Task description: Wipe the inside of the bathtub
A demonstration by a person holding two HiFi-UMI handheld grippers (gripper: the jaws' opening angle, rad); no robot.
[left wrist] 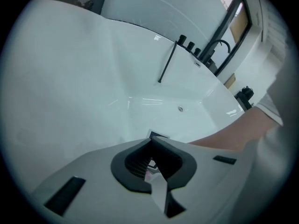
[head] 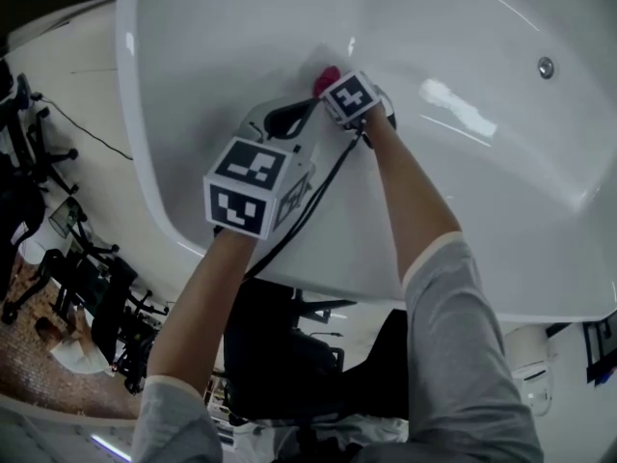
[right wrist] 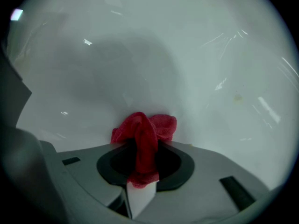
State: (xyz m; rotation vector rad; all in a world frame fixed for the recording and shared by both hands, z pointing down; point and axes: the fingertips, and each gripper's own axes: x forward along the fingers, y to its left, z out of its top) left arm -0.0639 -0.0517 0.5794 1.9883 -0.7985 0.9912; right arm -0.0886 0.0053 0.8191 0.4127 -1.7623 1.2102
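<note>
A white bathtub (head: 501,210) fills the head view; its inner wall (right wrist: 154,64) fills the right gripper view. My right gripper (head: 333,83) is shut on a red cloth (right wrist: 145,130), which bunches out past the jaws and presses on the tub's inner wall. In the head view only a bit of the red cloth (head: 326,77) shows above the marker cube. My left gripper (head: 289,119) hangs just left of the right one, inside the tub; its jaws stand shut with nothing between them (left wrist: 152,164).
The tub's drain (head: 546,67) lies at the upper right; the drain (left wrist: 180,108) shows again on the tub floor. Black taps (left wrist: 189,45) and a black rod (left wrist: 167,62) stand on the far rim. Office chairs (head: 58,249) stand left of the tub.
</note>
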